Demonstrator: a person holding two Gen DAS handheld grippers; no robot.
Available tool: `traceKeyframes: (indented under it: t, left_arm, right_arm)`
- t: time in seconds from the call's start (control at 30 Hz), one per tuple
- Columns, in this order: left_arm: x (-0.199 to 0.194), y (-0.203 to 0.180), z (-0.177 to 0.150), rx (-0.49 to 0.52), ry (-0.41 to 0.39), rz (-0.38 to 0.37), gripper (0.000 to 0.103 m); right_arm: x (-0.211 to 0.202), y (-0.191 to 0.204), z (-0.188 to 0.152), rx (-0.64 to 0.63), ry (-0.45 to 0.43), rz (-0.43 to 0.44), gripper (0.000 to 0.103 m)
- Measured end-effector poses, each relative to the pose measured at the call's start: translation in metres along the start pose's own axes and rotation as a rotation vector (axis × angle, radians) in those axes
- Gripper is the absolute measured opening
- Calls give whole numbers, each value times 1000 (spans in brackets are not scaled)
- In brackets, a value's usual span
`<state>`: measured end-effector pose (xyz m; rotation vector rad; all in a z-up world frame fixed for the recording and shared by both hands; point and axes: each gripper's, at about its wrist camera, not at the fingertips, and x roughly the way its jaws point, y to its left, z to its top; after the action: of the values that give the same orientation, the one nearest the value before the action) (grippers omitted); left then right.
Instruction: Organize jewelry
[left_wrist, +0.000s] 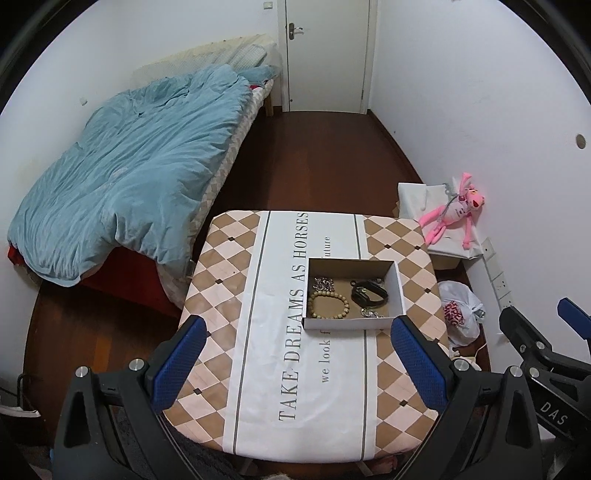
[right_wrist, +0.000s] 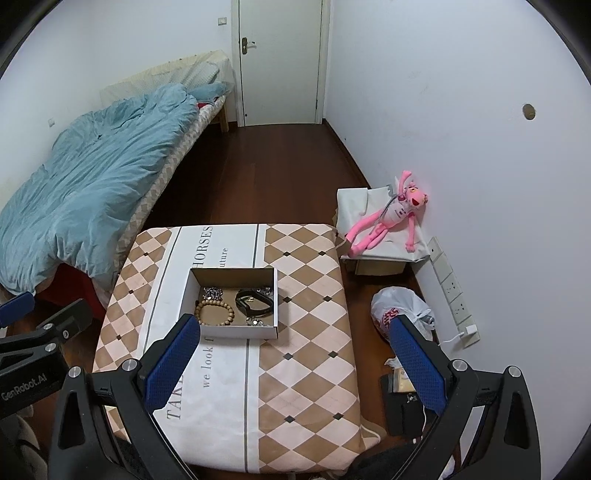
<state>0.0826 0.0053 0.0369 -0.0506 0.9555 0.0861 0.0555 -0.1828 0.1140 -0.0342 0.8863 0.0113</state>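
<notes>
Blue-padded jaws of left gripper spread wide, empty, held above near part of worktop with its diamond-pattern cloth. Straight ahead of these jaws, just beyond fingertips: open cardboard box, resting flat on white printed strip of cloth. Inside box: beaded bracelet at near left, silver chain piece behind it, black strap bracelet toward right, small metallic bits at near right edge.

Right gripper likewise released, jaws wide apart and holding nothing. Same box ahead and slightly left of its left finger, bracelet just past that fingertip. Right finger out past worktop edge, over floor, in front of white plastic bag.

Beyond, left of both jaws: bed with blue duvet. Ahead right, against wall: pink plush toy lying on white-covered box.
</notes>
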Motion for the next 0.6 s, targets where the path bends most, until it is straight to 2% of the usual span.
traceKeyframes:
  t: [0.27, 0.6]
  left_arm:
    - [26, -1, 11, 14, 79, -12, 102]
    - [41, -1, 14, 18, 108, 1, 102]
  right_arm:
    - [30, 3, 12, -26, 77, -23, 103]
    - [49, 0, 16, -33, 120, -36, 103]
